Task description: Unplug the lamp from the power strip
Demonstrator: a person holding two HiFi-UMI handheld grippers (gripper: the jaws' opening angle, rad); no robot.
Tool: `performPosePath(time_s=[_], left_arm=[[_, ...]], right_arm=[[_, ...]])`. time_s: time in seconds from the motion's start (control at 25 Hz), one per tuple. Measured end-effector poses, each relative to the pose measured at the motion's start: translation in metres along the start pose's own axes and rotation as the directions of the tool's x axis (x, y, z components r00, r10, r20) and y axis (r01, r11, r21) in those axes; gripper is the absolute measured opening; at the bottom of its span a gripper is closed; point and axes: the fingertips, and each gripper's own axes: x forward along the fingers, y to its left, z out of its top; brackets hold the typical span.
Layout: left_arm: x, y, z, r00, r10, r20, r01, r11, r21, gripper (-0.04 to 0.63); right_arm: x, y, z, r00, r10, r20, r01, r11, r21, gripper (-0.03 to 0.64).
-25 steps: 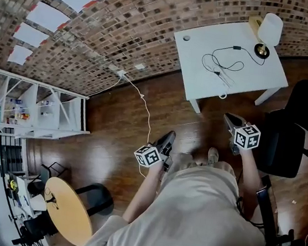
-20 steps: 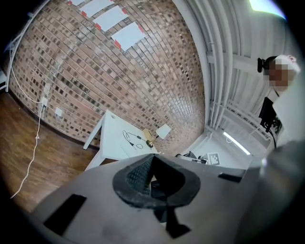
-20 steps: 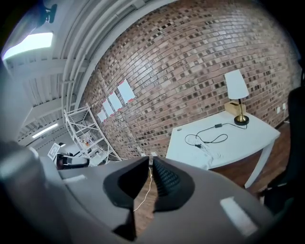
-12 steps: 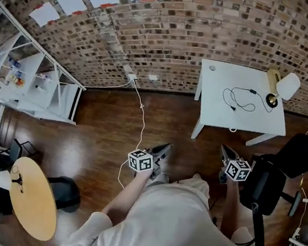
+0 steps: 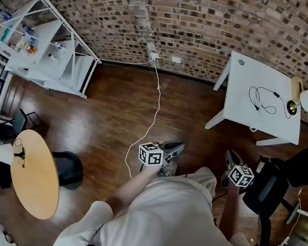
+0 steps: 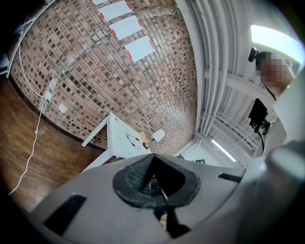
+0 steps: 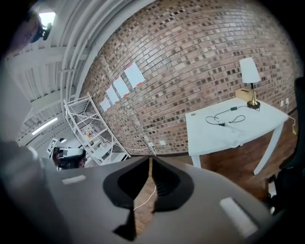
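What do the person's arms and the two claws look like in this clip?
The left claw and right claw match: grey tapered bodies with a dark ridged inner lining, each topped by a white cube printed with black square markers. No cables show on them. The person wears a light beige short-sleeved shirt.

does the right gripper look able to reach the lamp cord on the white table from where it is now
Probably not. The right gripper is near the person's body, and a stretch of wood floor separates it from the white table holding the lamp cord. Nothing blocks the way.
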Motion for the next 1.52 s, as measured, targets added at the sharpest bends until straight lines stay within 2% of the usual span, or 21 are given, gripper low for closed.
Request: performPosePath(time_s=[0.12, 0.2, 0.28, 0.4, 0.52, 0.6, 0.68, 0.8, 0.92, 1.04, 1.32, 1.52], left_arm=[[-0.001, 0.003, -0.002, 1.0, 0.008, -0.008, -0.008, 1.0, 0.011, 0.002], [0.002, 0.003, 0.006, 1.0, 0.018, -0.007, -0.018, 1.0, 0.02, 0.002], [0.016, -0.001, 0.023, 1.0, 0.02, 0.001, -0.02, 0.999, 0.039, 0.002], [0.044, -0.02, 0.052, 1.0, -0.015, 0.019, 0.014, 0.997, 0.078, 0.001], [0.074, -0.034, 0.067, 0.999, -0.052, -0.004, 0.052, 0.991, 0.124, 0.002], [0.089, -0.041, 0.065, 0.998, -0.057, -0.018, 0.059, 0.988, 0.144, 0.002], [0.104, -0.048, 0.054, 0.998, -0.05, -0.023, 0.053, 0.989, 0.141, 0.002], [0.129, -0.063, 0.029, 0.998, -0.05, -0.048, 0.055, 0.992, 0.111, 0.002], [0.149, -0.077, 0.007, 0.997, -0.032, -0.065, 0.039, 0.993, 0.11, 0.002], [0.156, -0.083, -0.001, 0.999, 0.002, -0.043, 0.002, 0.995, 0.104, 0.002], [0.145, -0.085, 0.015, 0.995, 0.067, 0.067, -0.074, 0.992, 0.099, 0.002], [0.138, -0.091, -0.005, 0.987, 0.136, 0.084, -0.145, 0.983, 0.111, 0.002]], right_arm=[[0.002, 0.008, 0.002, 1.0, 0.016, 0.013, -0.016, 1.0, 0.0, 0.02], [-0.002, 0.017, 0.016, 0.999, 0.047, 0.014, -0.046, 0.998, -0.036, 0.02], [-0.009, 0.017, 0.036, 0.999, 0.053, -0.01, -0.054, 0.991, -0.119, 0.021], [-0.032, 0.0, 0.064, 1.0, -0.011, -0.002, 0.01, 0.971, -0.237, 0.027], [-0.05, -0.034, 0.067, 0.996, -0.075, 0.038, 0.081, 0.98, -0.181, 0.031], [-0.062, -0.053, 0.052, 0.995, -0.092, 0.023, 0.094, 0.989, -0.118, 0.032], [-0.081, -0.074, 0.038, 0.992, -0.129, 0.015, 0.13, 0.987, -0.099, 0.043], [-0.125, -0.12, 0.037, 0.969, -0.234, 0.079, 0.238, 0.97, -0.052, 0.096], [-0.159, -0.169, 0.054, 0.939, -0.296, 0.175, 0.299, 0.954, 0.01, 0.139], [-0.181, -0.2, 0.062, 0.92, -0.341, 0.193, 0.348, 0.938, 0.001, 0.14], [-0.187, -0.229, 0.072, 0.936, -0.313, 0.159, 0.325, 0.944, -0.056, 0.11], [-0.197, -0.233, 0.073, 0.951, -0.265, 0.156, 0.283, 0.954, -0.102, 0.11]])
